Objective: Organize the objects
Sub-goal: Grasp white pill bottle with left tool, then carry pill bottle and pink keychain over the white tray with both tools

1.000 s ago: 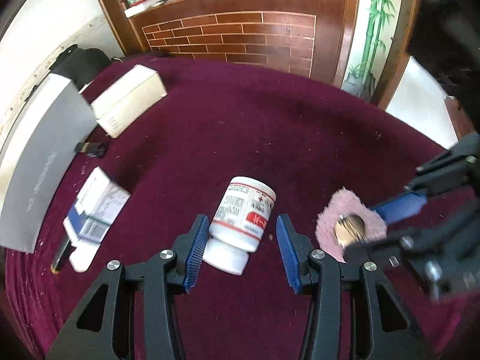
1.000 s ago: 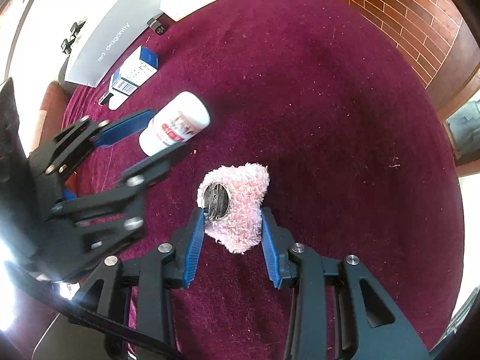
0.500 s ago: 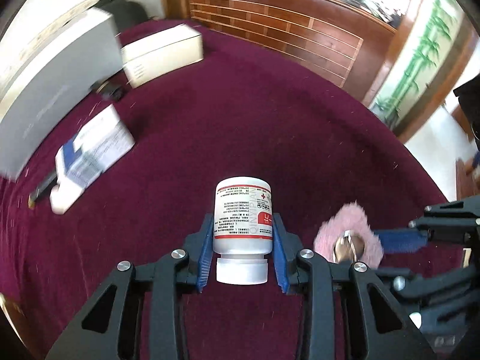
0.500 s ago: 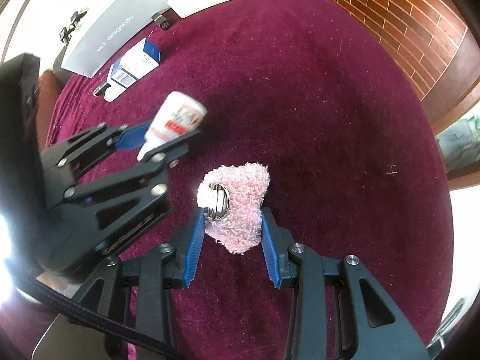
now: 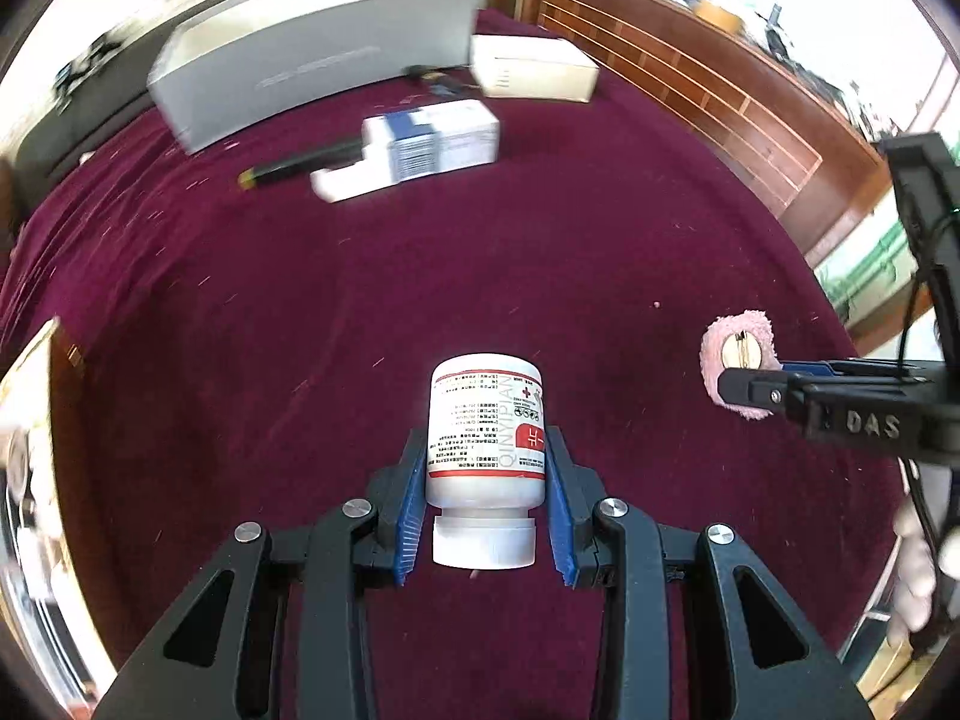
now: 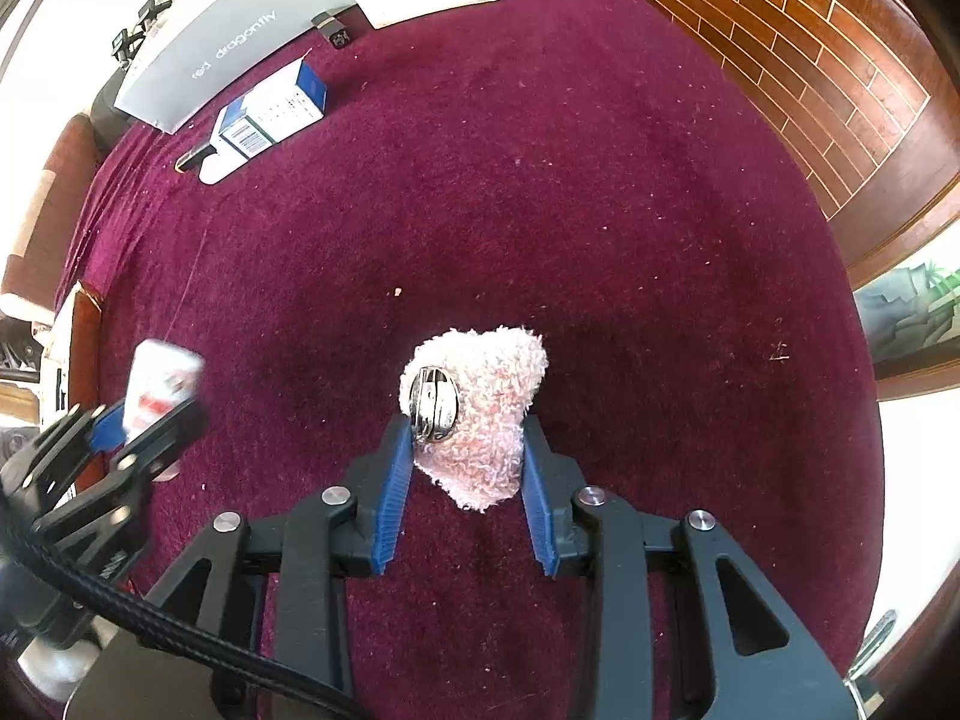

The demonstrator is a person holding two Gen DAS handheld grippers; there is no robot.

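My left gripper [image 5: 483, 510] is shut on a white pill bottle [image 5: 485, 438] with a red and white label, cap toward the camera, held above the maroon cloth. It also shows blurred in the right wrist view [image 6: 159, 384]. My right gripper [image 6: 465, 483] is shut on a pink fluffy pad [image 6: 486, 414] with a metal clip on its face. The pad also shows at the right of the left wrist view [image 5: 738, 360], held by the right gripper [image 5: 780, 384].
A long grey box [image 5: 312, 54], a white box [image 5: 534, 69], a blue and white carton [image 5: 432, 141] and a black pen [image 5: 294, 165] lie at the far side of the maroon cloth [image 6: 540, 180]. A brick-patterned wooden panel [image 6: 810, 60] borders it.
The left gripper closed on the pill bottle, lifted it and swung left toward the boxes. The right gripper kept its hold on the pink pad and rose slightly.
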